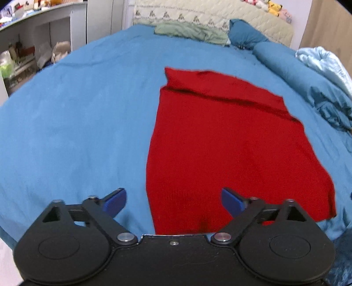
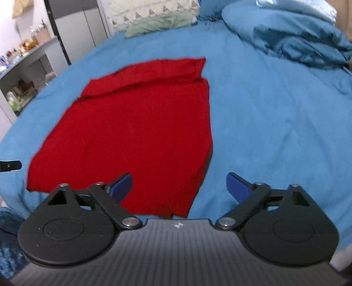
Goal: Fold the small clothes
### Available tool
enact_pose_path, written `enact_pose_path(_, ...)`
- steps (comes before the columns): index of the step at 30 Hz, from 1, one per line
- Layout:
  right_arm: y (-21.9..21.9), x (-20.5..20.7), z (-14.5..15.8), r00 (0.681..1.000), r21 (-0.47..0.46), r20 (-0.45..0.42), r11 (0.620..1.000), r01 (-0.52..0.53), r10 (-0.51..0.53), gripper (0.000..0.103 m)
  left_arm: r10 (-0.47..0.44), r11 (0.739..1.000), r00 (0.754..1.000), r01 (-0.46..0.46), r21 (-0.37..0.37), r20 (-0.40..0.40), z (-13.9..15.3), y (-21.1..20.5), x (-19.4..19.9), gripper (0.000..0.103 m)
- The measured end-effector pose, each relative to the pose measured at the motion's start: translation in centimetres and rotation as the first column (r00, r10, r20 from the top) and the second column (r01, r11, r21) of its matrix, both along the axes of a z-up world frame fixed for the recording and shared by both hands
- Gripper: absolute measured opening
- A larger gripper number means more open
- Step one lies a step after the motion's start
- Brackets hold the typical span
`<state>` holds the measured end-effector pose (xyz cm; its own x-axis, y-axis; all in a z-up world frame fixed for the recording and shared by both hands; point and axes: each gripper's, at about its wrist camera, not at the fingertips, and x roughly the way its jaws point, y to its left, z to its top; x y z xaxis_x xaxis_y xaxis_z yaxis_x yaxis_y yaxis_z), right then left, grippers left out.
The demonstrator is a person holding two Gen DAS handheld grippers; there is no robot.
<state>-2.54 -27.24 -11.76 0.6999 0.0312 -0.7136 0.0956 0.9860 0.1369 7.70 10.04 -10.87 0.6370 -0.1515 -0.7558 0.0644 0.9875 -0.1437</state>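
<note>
A red knitted garment [image 1: 226, 140] lies flat on the blue bedsheet [image 1: 77, 123], with a folded band across its far end. My left gripper [image 1: 173, 202] is open and empty, above the garment's near left corner. In the right wrist view the same red garment [image 2: 136, 129] lies on the sheet [image 2: 275, 123]. My right gripper [image 2: 179, 188] is open and empty, above the garment's near right corner. The tip of the left gripper [image 2: 11, 165] shows at the far left edge of the right wrist view.
A rumpled blue duvet [image 1: 312, 88] and a pale blue blanket [image 1: 325, 61] lie along the right side of the bed. A green pillow [image 1: 191, 32] and a quilted headboard [image 1: 211, 15] stand at the far end. Shelves with clutter [image 1: 26, 52] stand to the left.
</note>
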Motion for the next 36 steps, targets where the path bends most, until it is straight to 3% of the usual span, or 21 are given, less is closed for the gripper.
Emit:
enact_pose_path(3,0.9,0.8,-2.4,0.999,0.007,-0.029,1.000,0.021,-0.021,0.087,0.004,1.000,1.000,-0.004,0.007,-0.022,-1.5,-0.1,0.1,0.083)
enact_pose_path(6,1.5,1.8,-4.4,0.998,-0.006,-0.055,1.000,0.029,-0.030,0.079,0.003,1.000,1.000,-0.002,0.022,-0.028,-2.6,-0.2,-0.1,0.076)
enact_pose_path(9,1.4,1.9,-5.5,0.995,-0.033,-0.084,0.999,0.043,-0.046,0.069,-0.003,0.999,0.999,0.004,0.038,-0.033,-3.4,-0.3,-0.1,0.075)
enact_pose_path(13,0.2,1.5,-5.5,0.994,-0.010,-0.085,0.997,0.073,-0.074,0.065,-0.014,0.999,0.999,0.016,0.048,-0.035,-4.0,-0.3,-0.2,0.067)
enact_pose_path(15,-0.5,1.3,-5.5,0.992,0.004,-0.084,0.996,0.090,-0.089,0.054,-0.019,0.998,0.999,0.021,0.055,-0.035,-4.2,-0.5,-0.1,0.065)
enact_pose_path(18,-1.2,0.9,-5.6,0.991,0.047,-0.082,0.993,0.110,-0.106,0.051,-0.031,0.998,0.999,0.033,0.056,-0.032,-4.4,-0.6,-0.2,0.063)
enact_pose_path(21,-1.2,0.8,-5.6,0.992,0.056,-0.077,0.993,0.102,-0.097,0.040,-0.048,0.997,0.998,0.050,0.059,-0.034,-4.5,-0.9,-0.1,0.053)
enact_pose_path(32,-1.3,0.9,-5.8,0.993,0.085,-0.079,0.992,0.090,-0.084,0.031,-0.027,0.999,0.998,0.028,0.037,-0.052,-4.8,-0.5,0.2,0.043)
enact_pose_path(35,-1.0,1.0,-5.8,0.994,0.088,-0.079,0.993,0.079,-0.072,0.023,-0.024,0.999,0.998,0.027,0.045,-0.059,-4.9,-0.4,0.2,0.028)
enact_pose_path(36,-0.9,1.0,-5.8,0.995,0.083,-0.078,0.994,0.074,-0.068,0.022,-0.025,0.999,0.998,0.027,0.044,-0.065,-5.0,-0.4,0.3,0.017)
